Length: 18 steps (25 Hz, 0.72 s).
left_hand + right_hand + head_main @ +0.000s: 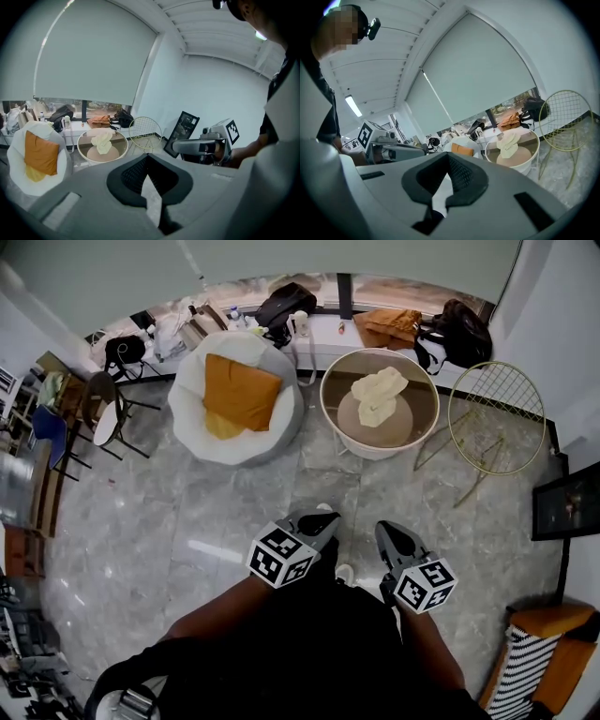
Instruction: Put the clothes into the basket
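Note:
A round white basket (324,401) stands on the floor ahead of me. A cream garment (379,395) lies inside it on a brownish cloth. To its left, an orange cloth or cushion (239,390) rests on a white beanbag chair (281,432). My left gripper (323,518) and right gripper (392,531) hover side by side low in the head view, well short of the basket. Both are shut with nothing between the jaws. The left gripper view shows its own jaws (147,159) closed, with the basket (78,149) far ahead. The right gripper view shows the same: closed jaws (449,161) and the basket (525,166) ahead.
A gold wire stand (497,418) is right of the basket. A window ledge (323,334) behind holds bags and bottles. Chairs and a small table (103,413) are at the left. A framed picture (565,507) leans at the right wall, and a striped seat (525,681) is at bottom right.

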Tool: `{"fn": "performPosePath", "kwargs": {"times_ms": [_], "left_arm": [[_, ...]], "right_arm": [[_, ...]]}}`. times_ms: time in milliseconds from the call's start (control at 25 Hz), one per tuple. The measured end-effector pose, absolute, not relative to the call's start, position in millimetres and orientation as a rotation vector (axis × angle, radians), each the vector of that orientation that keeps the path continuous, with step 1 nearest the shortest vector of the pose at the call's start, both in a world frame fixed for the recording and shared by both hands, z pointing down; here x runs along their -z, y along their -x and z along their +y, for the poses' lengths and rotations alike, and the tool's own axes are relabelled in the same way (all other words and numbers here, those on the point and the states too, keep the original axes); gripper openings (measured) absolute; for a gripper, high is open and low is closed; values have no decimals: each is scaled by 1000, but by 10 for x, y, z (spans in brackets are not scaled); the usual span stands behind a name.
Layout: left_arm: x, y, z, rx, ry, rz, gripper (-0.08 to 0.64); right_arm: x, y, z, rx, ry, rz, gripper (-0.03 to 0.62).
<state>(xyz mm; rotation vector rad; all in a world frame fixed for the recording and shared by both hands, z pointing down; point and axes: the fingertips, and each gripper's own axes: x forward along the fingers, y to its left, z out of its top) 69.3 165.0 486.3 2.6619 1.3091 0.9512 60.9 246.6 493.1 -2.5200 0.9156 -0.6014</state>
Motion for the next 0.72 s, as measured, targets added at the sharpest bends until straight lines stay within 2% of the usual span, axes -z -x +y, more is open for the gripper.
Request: {"fn": "performPosePath", "kwargs": {"times_ms": [320,720], "left_arm": [[-4857,-1134,1786,-932,-2634,1383,0],[-4786,-2191,1578,-872,-2630,1354,0]], "right_arm": [[-5047,-929,2526,651,2537,855,14],[-4954,-1917,2336,702,2572,862,14]]}}
